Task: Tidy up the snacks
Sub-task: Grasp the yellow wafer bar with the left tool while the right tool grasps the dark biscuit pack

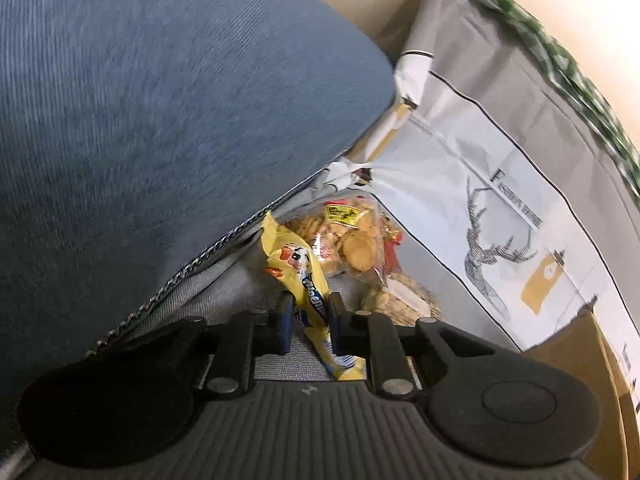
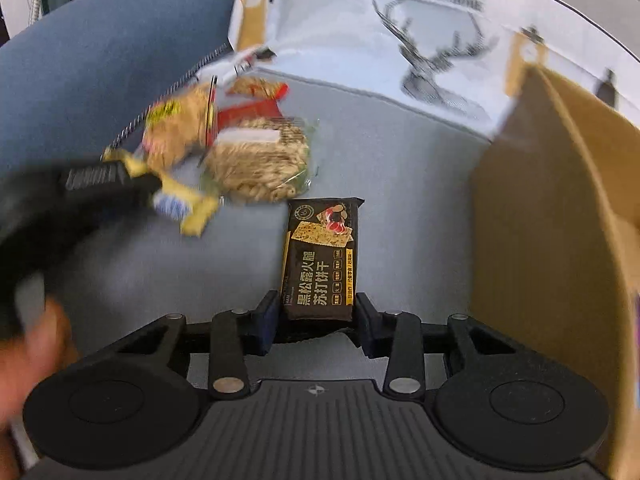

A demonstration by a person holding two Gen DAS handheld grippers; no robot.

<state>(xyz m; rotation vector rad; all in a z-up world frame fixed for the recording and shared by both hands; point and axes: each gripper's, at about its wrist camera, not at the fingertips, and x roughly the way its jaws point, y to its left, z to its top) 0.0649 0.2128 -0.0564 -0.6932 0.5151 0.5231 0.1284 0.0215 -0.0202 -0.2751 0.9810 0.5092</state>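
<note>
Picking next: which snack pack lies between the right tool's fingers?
The black cracker pack with gold lettering, lying apart from the clear biscuit bags and the yellow packet.

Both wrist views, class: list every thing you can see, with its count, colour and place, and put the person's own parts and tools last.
yellow snack packet: one, yellow with blue print, between the left tool's pads.
black cracker packet: one, black and gold, on the grey surface, between the right tool's pads.
clear snack bags: at least two, beige contents with red labels, piled beside the blue cushion.
blue cushion: one, blue, left of the pile.
white cloth: one, white with a deer print, behind the snacks.
cardboard box: one, brown, right side.
hand: one, blurred, lower left of the right view.
left tool: black, shut on the yellow packet.
right tool: black, closed on the black packet.
</note>
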